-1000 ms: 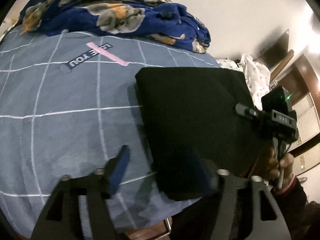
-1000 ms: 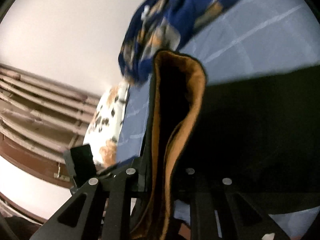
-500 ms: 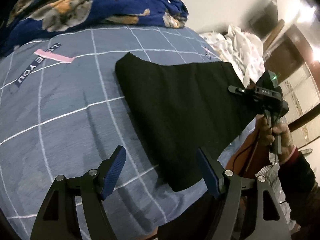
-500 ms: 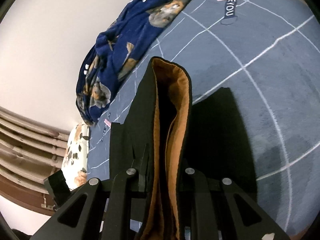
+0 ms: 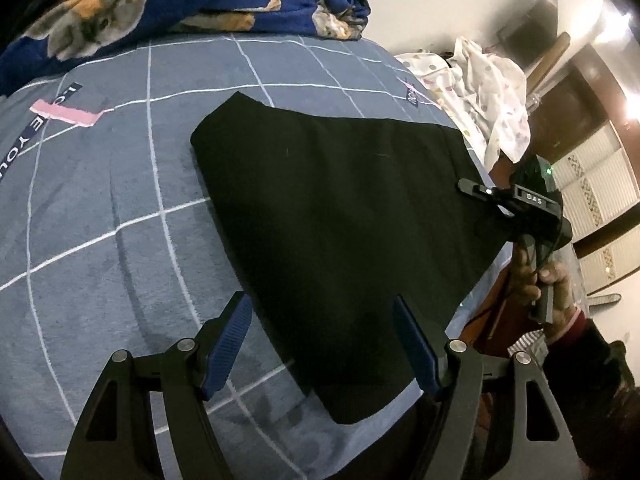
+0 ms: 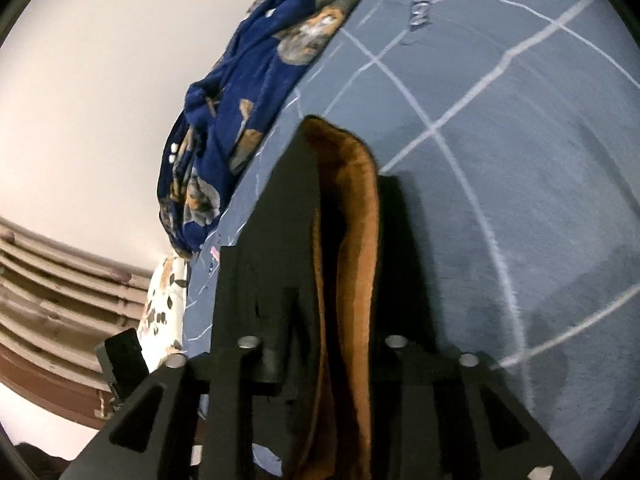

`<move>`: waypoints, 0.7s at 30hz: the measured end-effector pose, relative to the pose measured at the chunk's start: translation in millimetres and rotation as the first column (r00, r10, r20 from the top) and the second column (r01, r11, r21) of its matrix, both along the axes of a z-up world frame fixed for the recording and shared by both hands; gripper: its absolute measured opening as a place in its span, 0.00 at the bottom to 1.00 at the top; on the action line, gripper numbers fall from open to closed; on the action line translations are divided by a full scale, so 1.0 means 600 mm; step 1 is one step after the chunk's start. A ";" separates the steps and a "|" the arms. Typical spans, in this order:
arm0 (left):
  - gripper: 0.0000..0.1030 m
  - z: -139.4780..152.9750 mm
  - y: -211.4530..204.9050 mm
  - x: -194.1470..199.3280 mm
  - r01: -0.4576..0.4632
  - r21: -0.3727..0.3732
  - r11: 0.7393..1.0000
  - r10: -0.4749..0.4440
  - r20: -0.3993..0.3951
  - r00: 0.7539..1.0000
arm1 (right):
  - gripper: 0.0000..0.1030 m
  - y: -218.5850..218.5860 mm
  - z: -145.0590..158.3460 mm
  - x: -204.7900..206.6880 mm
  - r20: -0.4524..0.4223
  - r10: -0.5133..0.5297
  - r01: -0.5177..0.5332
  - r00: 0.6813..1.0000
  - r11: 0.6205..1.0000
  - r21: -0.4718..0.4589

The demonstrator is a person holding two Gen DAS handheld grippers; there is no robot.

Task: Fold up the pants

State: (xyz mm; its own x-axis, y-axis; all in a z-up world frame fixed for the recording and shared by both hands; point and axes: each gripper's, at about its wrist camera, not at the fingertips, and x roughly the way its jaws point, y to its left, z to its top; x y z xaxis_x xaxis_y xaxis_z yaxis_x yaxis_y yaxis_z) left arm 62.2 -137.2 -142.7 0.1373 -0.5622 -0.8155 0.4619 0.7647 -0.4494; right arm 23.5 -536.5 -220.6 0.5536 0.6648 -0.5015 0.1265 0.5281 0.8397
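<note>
Left wrist view: the pants [image 5: 344, 216] lie folded flat on the bed [image 5: 100, 220], so my left gripper [image 5: 320, 344] hovers apart, empty. My right gripper [image 6: 320, 360] has just been loosening around the waistband [image 6: 352, 248], probably to release it.

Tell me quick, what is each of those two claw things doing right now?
Left gripper: open, holding nothing, above the folded black pants.
Right gripper: jaws have just been opening; the pants' orange-lined edge is between them, grip cannot be told.
</note>
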 end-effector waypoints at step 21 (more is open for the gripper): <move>0.71 -0.015 -0.020 0.005 -0.002 0.010 1.000 0.002 -0.053 0.999 | 0.32 -0.008 0.023 -0.177 0.061 -0.139 0.126 0.988 0.975 0.185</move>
